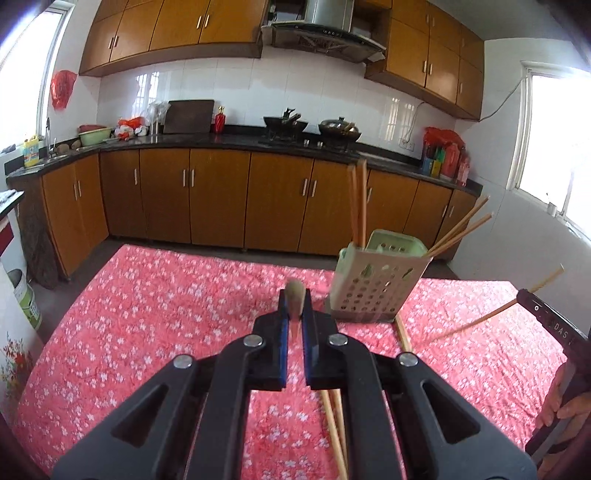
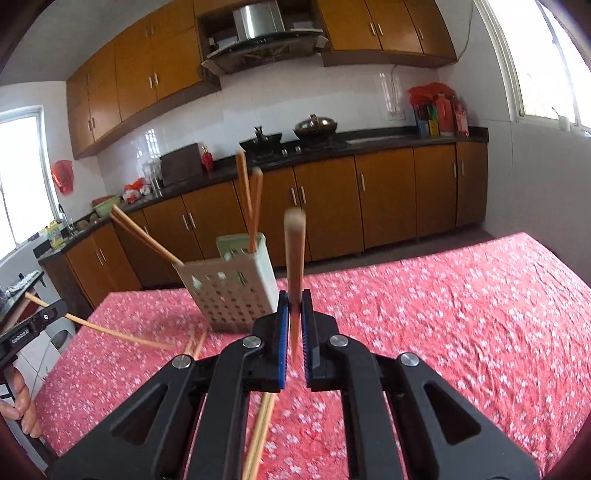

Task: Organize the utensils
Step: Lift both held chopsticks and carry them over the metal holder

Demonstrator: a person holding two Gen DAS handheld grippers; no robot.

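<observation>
Pointing up-forward, seemingly: both clamped chopsticks.

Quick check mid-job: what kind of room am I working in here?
Most likely a home kitchen: wooden cabinets under a dark countertop, woks on a gas stove beneath a range hood, and a table with a red floral cloth.
</observation>
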